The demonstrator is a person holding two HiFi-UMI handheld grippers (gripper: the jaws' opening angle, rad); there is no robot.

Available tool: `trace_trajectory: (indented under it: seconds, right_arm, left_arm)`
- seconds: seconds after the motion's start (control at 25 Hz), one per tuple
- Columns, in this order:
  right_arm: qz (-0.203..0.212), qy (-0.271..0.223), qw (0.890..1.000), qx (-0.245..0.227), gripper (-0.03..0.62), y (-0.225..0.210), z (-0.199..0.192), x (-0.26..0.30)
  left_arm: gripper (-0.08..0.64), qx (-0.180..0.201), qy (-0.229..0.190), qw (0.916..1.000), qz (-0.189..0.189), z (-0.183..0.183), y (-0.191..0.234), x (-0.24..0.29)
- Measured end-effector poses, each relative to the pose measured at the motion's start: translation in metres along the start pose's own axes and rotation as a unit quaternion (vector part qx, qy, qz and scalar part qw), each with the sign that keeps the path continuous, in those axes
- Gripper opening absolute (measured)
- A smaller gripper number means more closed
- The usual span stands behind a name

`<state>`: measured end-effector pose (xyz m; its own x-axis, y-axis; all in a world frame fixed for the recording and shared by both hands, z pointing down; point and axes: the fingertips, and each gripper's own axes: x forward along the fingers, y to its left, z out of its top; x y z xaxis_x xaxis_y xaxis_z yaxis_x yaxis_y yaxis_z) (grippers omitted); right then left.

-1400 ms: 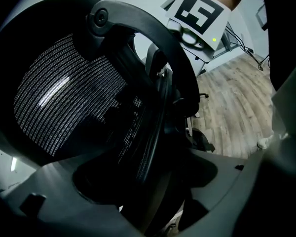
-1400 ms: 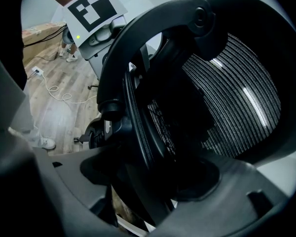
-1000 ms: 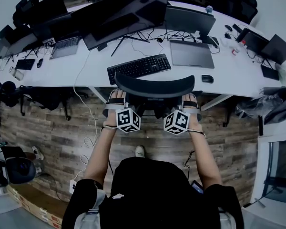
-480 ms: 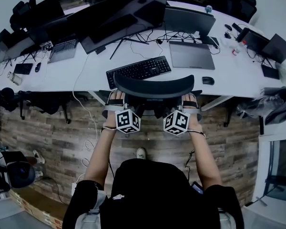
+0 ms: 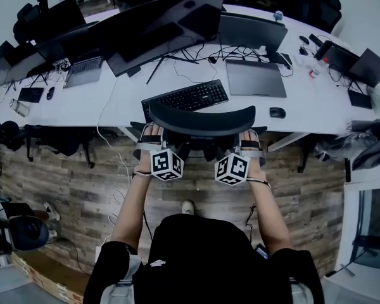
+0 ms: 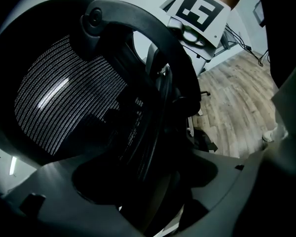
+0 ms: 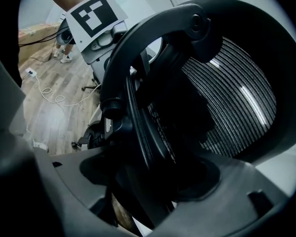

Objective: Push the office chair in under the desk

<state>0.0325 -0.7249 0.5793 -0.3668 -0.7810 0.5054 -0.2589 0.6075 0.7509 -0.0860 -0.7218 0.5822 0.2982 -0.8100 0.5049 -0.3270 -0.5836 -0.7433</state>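
- Both grippers are on the office chair (image 5: 202,120), one at each end of its curved backrest, and the desk (image 5: 114,103) is straight ahead of it.
- The left gripper (image 5: 152,133) has its jaws closed on the left edge of the backrest frame. In the left gripper view, the dark rim of the office chair (image 6: 153,107) runs right down into the left gripper (image 6: 148,191).
- The right gripper (image 5: 249,137) mirrors it. In the right gripper view, its jaws pinch the right edge of the office chair (image 7: 138,107), with the mesh off to one side of the right gripper (image 7: 148,191).
- Here's the relation that counts: the backrest's long axis runs left to right, parallel to the desk's front edge. The push goes straight forward, at right angles to it.
- Neither hand is nearer. They sit level, so an even shove from both should keep the chair square.
- The backrest's top rail lines up with the desk edge just below the keyboard (image 5: 185,97). The seat is out of sight beneath it.
- My read is that the chair is nearly home, with little travel left.
- One thing to watch is that uneven pressure could swivel the chair off line.
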Motion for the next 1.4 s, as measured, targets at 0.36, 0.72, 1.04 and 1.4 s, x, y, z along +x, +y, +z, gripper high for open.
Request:
trace_trajectory:
  seconds: [0.36, 0.72, 1.04, 1.4]
  right_arm:
    - [0.000, -0.002, 1.000, 0.001, 0.328, -0.001, 0.000, 0.001]
    - [0.014, -0.005, 1.000, -0.004, 0.328, 0.001, 0.000, -0.002]
    - [0.024, -0.018, 0.999, 0.015, 0.327, 0.000, 0.006, -0.021]
    - [0.012, -0.028, 0.998, 0.055, 0.327, 0.005, 0.008, -0.051]
  left_arm:
    - [0.367, 0.000, 0.001, 1.0000, -0.002, 0.000, 0.001, 0.001]
    - [0.368, -0.010, 0.002, 0.9997, -0.021, 0.000, -0.002, -0.005]
    - [0.368, -0.012, 0.015, 0.9996, -0.022, 0.003, -0.002, -0.019]
    - [0.367, -0.069, 0.010, 0.9974, -0.015, 0.008, -0.010, -0.058]
